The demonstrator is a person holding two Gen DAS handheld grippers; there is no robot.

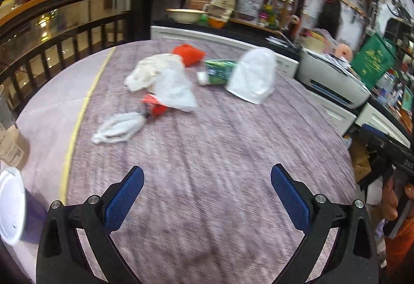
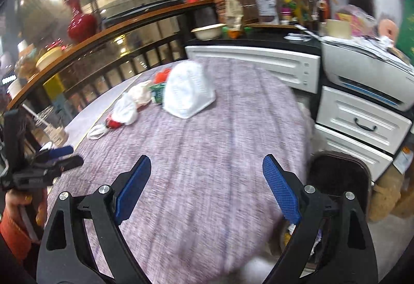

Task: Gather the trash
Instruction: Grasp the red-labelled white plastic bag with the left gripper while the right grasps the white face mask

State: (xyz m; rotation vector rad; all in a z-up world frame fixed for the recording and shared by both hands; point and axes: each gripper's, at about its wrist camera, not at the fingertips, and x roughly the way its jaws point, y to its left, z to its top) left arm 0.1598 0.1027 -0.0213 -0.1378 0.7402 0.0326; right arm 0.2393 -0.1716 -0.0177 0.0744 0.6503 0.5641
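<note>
On the far half of the purple tablecloth: uncollected trash, all well apart from both grippers.

- Twisted white wrapper, nearest item, left of centre.
- Red scrap, touching a clear plastic bag that partly covers it.
- Crumpled white tissue, just behind the bag.
- Orange-red packet, farthest.
- Green tube or bottle, lying on its side.
- White paper bag, standing at far right of the pile; contents not visible.

Containers: dark bin on the floor, off the table's right edge; its inside is too dim to read.

Left gripper: blue pads apart, nothing between. Right gripper: likewise spread and empty.

Progress, as judged: barely begun, if at all; every listed piece remains on the table.
</note>
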